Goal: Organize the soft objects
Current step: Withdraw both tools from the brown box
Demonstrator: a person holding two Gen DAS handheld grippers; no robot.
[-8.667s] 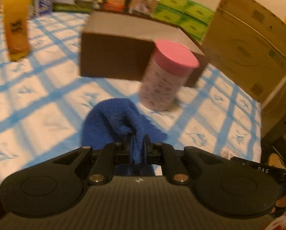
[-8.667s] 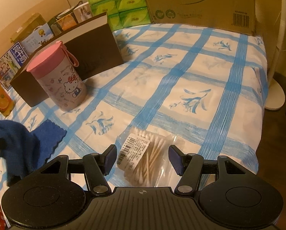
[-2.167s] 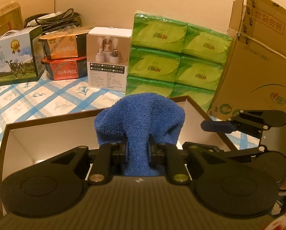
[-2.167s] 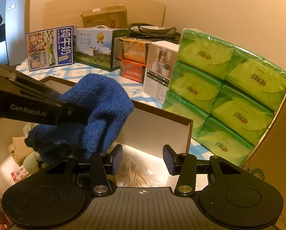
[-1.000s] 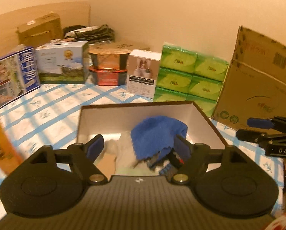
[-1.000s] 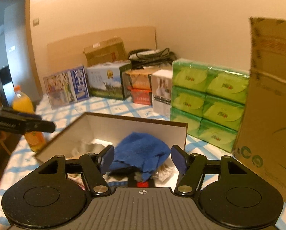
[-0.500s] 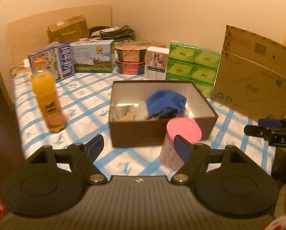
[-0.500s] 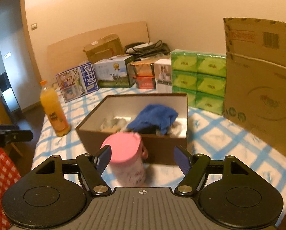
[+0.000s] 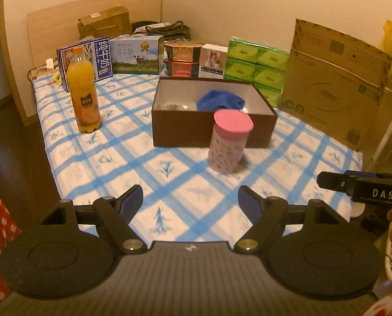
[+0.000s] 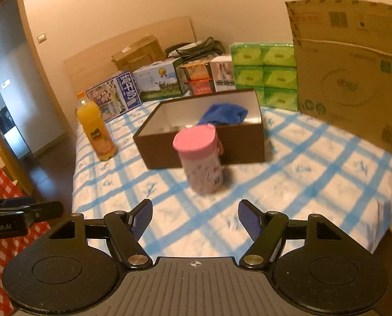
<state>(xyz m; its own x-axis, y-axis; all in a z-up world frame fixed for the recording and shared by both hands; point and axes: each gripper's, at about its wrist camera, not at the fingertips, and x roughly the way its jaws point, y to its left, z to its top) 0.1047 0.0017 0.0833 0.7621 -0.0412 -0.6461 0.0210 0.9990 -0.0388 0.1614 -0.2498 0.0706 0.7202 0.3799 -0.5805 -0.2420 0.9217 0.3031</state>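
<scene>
Landmark: brown box on the blue-checked cloth; all places are given relative to it
Blue towel: inside the brown box, toward its far right part; heaped above the rim; other pale items beside it, too small to identify
Left gripper: well in front of the brown box; fingers spread wide, empty
Right gripper: well in front of the brown box; fingers spread wide, empty
Pink-lidded canister: upright, just in front of the brown box
Juice bottle: upright, left of the brown box
Handling, judged: towel light, limp, non-slip, not fragile; pinch a raised fold at the top of the heap; expect it to drape
Task status, judged: towel stowed; no soft item visible outside the brown box
</scene>
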